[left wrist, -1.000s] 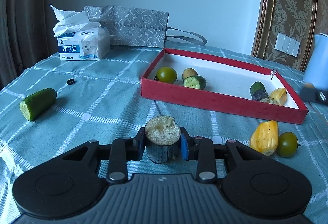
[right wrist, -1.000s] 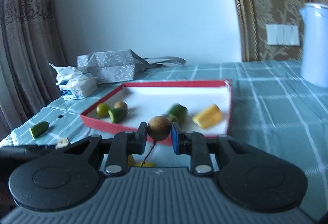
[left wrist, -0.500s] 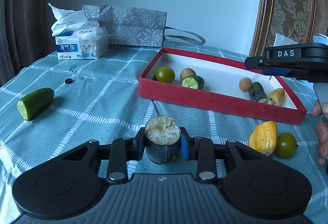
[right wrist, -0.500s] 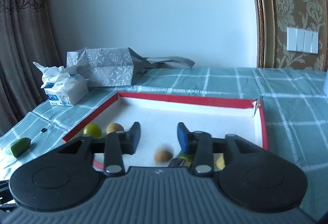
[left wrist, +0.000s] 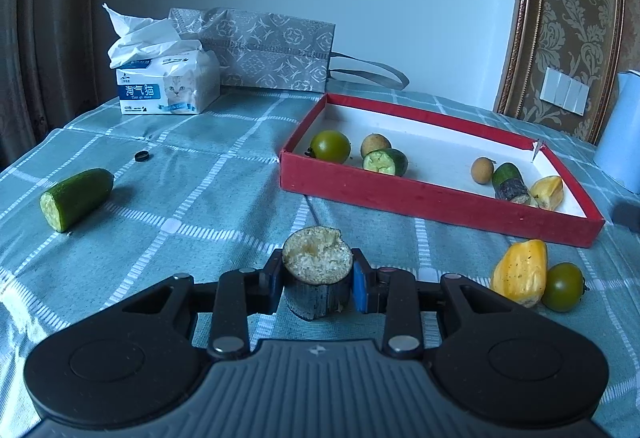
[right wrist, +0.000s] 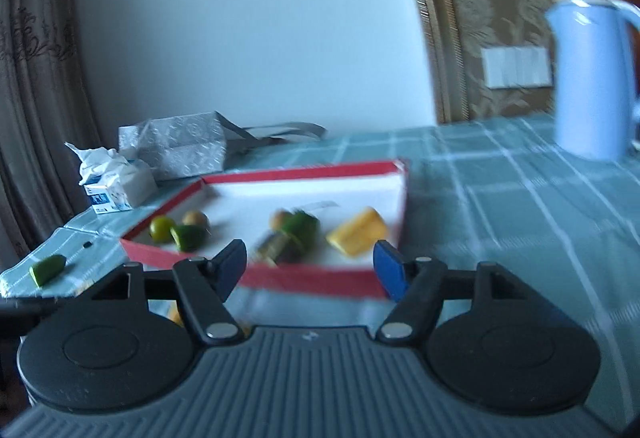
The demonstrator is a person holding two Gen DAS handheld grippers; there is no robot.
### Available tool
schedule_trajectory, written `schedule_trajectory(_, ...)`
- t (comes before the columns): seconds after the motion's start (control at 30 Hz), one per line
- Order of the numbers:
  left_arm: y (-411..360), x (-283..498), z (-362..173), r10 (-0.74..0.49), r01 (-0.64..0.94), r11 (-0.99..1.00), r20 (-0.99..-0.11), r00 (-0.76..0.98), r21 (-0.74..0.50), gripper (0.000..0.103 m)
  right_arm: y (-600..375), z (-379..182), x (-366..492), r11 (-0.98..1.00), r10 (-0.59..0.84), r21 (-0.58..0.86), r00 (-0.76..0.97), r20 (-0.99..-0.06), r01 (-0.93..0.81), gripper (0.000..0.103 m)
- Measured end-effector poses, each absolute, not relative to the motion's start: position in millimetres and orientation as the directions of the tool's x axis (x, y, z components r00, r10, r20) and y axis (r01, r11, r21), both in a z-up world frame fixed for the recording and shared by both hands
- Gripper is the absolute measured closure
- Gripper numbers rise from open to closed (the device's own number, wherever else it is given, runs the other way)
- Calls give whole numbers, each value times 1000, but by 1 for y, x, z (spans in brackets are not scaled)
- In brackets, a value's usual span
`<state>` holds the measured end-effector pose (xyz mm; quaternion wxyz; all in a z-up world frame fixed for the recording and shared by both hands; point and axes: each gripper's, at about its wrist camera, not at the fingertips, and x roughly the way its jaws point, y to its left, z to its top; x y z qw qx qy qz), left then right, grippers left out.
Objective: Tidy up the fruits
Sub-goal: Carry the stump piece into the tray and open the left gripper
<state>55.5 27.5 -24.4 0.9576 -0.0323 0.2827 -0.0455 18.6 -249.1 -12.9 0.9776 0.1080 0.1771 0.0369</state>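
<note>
The left tongs (left wrist: 318, 280) pinch a dark-skinned stub of fruit (left wrist: 317, 272) between both pads, held upright with its long axis vertical and its pale, pitted cut face turned up, just above the checked cloth of the counter (left wrist: 192, 197). Ahead and to the right lies the red tray (left wrist: 420, 197), holding a green tomato (left wrist: 330, 146), a small brown round fruit (left wrist: 375, 145) and a cucumber end (left wrist: 385, 162) at its left, and another brown round fruit (left wrist: 481, 169), a dark-tipped cucumber piece (left wrist: 508, 181) and a yellow wedge (left wrist: 548, 192) at its right. Outside the tray, a yellow fruit (left wrist: 520, 273) touches a second green tomato (left wrist: 563, 286); well off to the left a cucumber half (left wrist: 76, 193) lies on its side, cut face toward the near-left. The right tongs (right wrist: 311, 266) are spread wide with nothing between them, near the tray's front wall; that view is blurred, so their height is hard to judge.
</note>
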Motion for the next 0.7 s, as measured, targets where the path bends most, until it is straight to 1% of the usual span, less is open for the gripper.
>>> schedule_trajectory(0.13, 27, 55, -24, -94, 60, 995, -538, 837, -79, 70, -259, -22, 4, 976, 67, 219, 944, -324, 6, 34)
schedule_trajectory(0.17, 27, 54, -24, -91, 59, 995, -537, 838, -78, 70, -261, -23, 4, 973, 66, 232, 946, -316, 10, 30)
schedule_trajectory(0.2, 27, 54, -24, -89, 57, 995, -536, 840, -76, 70, -261, -23, 4, 973, 64, 232, 948, -312, 10, 29)
schedule_trajectory(0.53, 21, 51, -22, -60, 50, 998, -521, 852, -33, 70, -260, -28, 5, 975, 73, 224, 941, -329, 3, 28)
schedule_trajectory(0.7, 12, 52, -21, -59, 67, 998, -517, 854, -2, 70, -259, -28, 6, 976, 74, 219, 940, -333, 1, 23)
